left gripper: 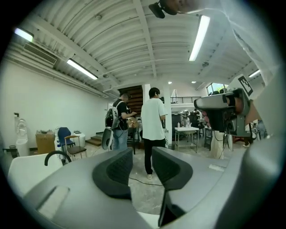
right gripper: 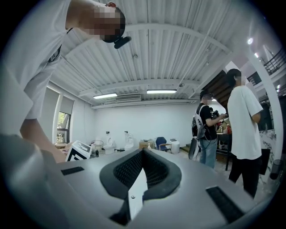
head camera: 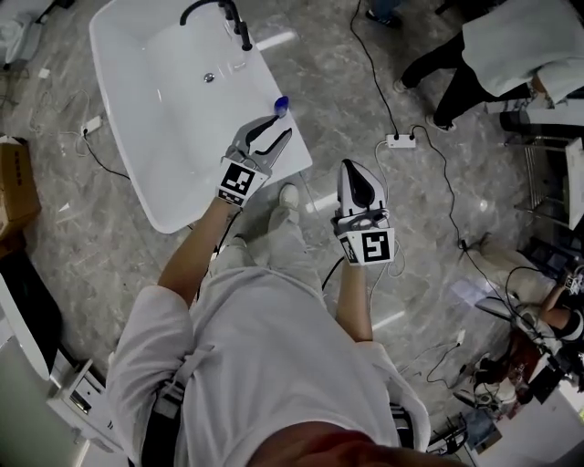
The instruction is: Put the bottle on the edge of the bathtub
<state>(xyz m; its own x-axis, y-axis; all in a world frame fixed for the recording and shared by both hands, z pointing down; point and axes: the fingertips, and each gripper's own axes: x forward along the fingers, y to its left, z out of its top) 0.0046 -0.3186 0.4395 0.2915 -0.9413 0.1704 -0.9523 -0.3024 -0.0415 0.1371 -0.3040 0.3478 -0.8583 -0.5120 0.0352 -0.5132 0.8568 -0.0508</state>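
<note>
A small clear bottle with a blue cap [head camera: 281,105] stands on the right rim of the white bathtub [head camera: 119,100], near its front corner. My left gripper [head camera: 281,130] hovers just short of the bottle with its jaws apart and nothing between them. In the left gripper view that gripper [left gripper: 142,156] points level across the room, and neither bottle nor tub rim lies between its pads. My right gripper [head camera: 352,168] is held to the right of the tub over the floor. In the right gripper view its [right gripper: 143,154] pads meet, empty.
A black faucet [head camera: 219,13] rises at the tub's far end. A white power strip [head camera: 400,140] and cables lie on the marble floor to the right. A person [head camera: 511,46] stands at the upper right, a cardboard box [head camera: 16,182] at the left. Two people [left gripper: 153,127] stand further back.
</note>
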